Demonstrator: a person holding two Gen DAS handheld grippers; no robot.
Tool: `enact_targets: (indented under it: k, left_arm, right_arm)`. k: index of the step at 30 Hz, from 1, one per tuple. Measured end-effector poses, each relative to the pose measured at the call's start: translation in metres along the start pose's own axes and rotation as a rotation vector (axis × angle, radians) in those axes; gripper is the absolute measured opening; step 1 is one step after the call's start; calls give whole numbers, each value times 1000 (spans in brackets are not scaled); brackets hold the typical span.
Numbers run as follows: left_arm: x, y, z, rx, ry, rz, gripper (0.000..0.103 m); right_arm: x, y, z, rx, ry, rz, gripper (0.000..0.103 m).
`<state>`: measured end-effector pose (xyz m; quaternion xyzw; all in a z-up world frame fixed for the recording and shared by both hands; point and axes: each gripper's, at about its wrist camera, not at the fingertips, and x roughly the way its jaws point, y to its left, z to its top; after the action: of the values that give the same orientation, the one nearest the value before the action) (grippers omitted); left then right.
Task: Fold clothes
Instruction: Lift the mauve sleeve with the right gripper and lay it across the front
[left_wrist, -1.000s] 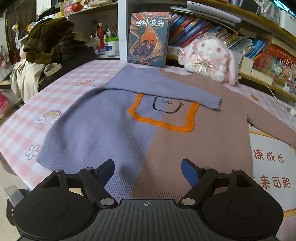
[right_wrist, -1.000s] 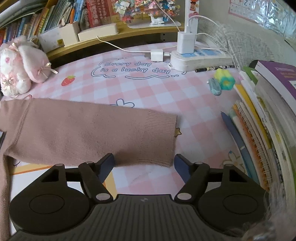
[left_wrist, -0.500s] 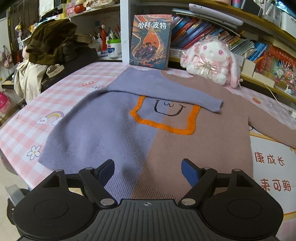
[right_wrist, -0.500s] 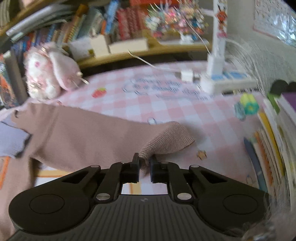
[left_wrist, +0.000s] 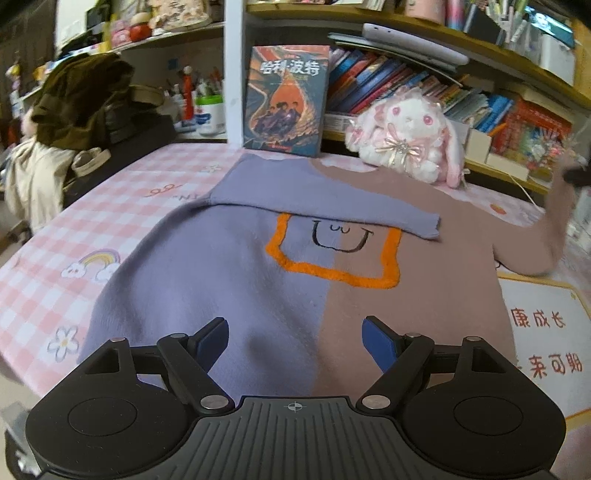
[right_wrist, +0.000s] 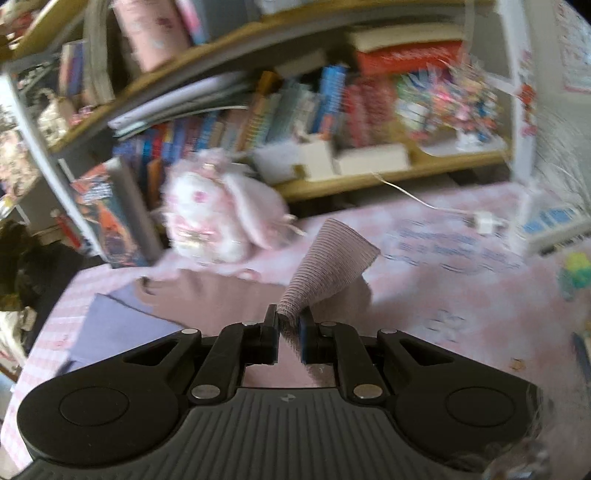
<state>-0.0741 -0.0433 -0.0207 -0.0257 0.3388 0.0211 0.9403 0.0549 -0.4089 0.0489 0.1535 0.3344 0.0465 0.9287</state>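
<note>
A sweater (left_wrist: 280, 295), half purple and half dusty pink with an orange square and a smiley face, lies flat on the pink checked table (left_wrist: 110, 214). Its purple sleeve (left_wrist: 332, 206) is folded across the chest. My left gripper (left_wrist: 294, 338) is open and empty above the hem. My right gripper (right_wrist: 288, 323) is shut on the ribbed cuff of the pink sleeve (right_wrist: 328, 258) and holds it lifted off the table. In the left wrist view the raised pink sleeve (left_wrist: 554, 225) shows blurred at the right edge.
A plush bunny (left_wrist: 410, 136) and an upright book (left_wrist: 286, 99) stand behind the sweater against bookshelves. A chair piled with clothes (left_wrist: 77, 122) is at the left. A power strip (right_wrist: 554, 225) and charger cable lie at the table's right, with a stationery item (right_wrist: 576, 273) nearby.
My right gripper closed on the pink sleeve's cuff, lifted it off the table and swung it left toward the sweater body. The left gripper stayed open, nearly still.
</note>
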Motion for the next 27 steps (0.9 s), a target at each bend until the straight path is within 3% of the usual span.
enact_targets:
  k: [14, 27]
  left_arm:
    - [10, 83, 34, 148, -89, -176, 82]
    - [16, 133, 41, 196, -97, -231, 82]
  right_arm:
    - [34, 167, -1, -117, -53, 26, 9]
    - [97, 295, -22, -217, 7, 56, 9]
